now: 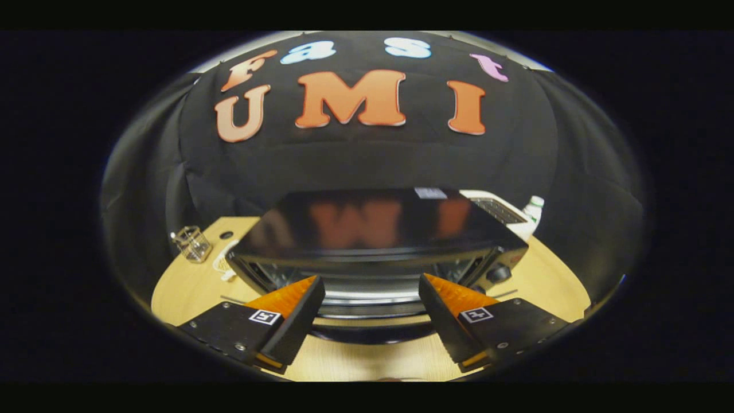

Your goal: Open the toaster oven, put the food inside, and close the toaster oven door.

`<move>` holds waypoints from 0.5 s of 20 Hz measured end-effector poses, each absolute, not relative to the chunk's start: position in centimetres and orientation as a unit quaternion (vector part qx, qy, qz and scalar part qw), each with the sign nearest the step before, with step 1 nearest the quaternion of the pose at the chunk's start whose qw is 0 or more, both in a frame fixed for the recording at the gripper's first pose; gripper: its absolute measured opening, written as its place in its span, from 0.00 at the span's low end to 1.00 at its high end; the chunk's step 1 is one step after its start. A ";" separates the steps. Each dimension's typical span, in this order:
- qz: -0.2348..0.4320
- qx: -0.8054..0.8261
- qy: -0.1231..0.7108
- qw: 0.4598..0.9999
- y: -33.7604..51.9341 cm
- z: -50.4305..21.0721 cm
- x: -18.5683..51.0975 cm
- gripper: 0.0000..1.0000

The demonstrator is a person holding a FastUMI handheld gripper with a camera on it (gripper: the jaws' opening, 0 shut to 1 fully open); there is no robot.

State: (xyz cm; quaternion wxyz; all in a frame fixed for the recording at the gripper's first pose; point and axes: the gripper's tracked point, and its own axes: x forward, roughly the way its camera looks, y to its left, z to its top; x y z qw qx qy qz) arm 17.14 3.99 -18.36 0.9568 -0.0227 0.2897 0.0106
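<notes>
Wooden tabletop (539, 287) shows between and under the tongs (371, 301), whose two fingers stand wide apart with nothing held between them. Just ahead of the fingers, and spanning the gap between them, is the front of the toaster oven (373, 229), with its long silvery door handle (371, 296) lying straight across between the fingertips. The fingers look very close to that handle, but whether either one touches it I cannot tell.

Judging by how things lie, the task is at its start or very near it. The door looks closed, or at most barely cracked, since the handle sits up against the front of the oven. Opening it, putting the food in and closing it all seem left to do. No food can be made out from here.

The oven is a dark, glossy box with a flat top that mirrors the wall behind it. A round knob (498, 273) sits at its right front corner, and its glass front looks dim.

Further out, a clear glass beaker (192, 243) stands on the table to the left of the oven, and a white bottle (534, 209) stands behind its right corner.
</notes>
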 end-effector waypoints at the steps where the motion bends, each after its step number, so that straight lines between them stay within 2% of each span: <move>1: 0.022 -0.023 0.286 0.958 4.5 -19.0 16.1 0.98; 5: 0.035 -0.009 0.256 0.966 4.5 -17.9 13.3 0.98; 10: 0.042 -0.009 0.260 0.965 3.8 -19.1 10.5 0.98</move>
